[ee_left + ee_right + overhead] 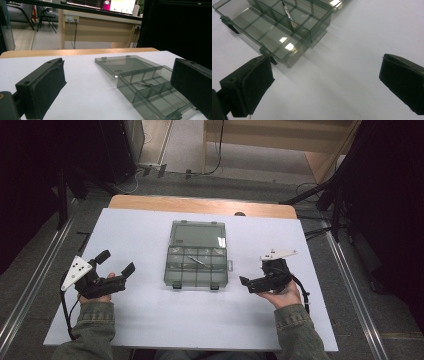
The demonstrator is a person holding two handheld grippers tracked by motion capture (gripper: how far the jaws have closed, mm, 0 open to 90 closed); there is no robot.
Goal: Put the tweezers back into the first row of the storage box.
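The person's hands are holding the left gripper point(116, 268) and right gripper point(250, 283) low at either side, both with jaws spread and empty. Between them the box point(196, 270) is lying open on the table point(150, 320), a thin metal piece point(196, 261) inside. Probably nothing has started; reaching in comes next.

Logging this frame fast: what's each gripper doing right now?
Left gripper: open, holding nothing.
Right gripper: open, holding nothing.
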